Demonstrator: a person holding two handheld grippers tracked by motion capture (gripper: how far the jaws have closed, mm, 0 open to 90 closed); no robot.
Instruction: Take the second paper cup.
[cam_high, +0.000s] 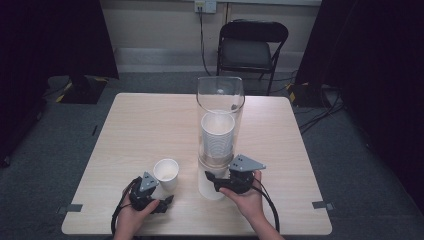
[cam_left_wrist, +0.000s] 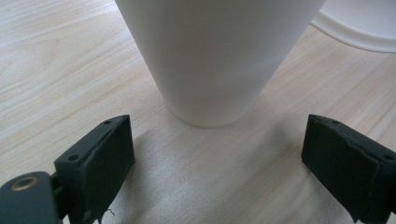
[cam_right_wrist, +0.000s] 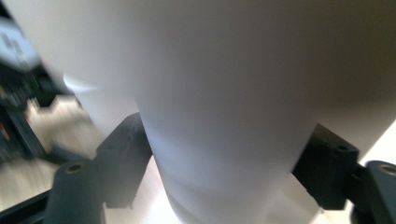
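No lettering, label, brand mark or number can be read on anything here. The white paper cup (cam_high: 166, 170) on the table (cam_high: 135, 125) is blank on every side seen, and so is the stack of cups (cam_high: 217, 137) just beside it; at this coarse sharpness small print would probably not be readable anyway

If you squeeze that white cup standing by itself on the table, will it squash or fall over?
Probably it squashes a little: the white cup looks thin-walled, like paper. It likely weighs very little, so a sideways bump could tip it, since its base is narrower than its rim. The left hand-held gripper has open jaws beside it, so nothing steadies it.
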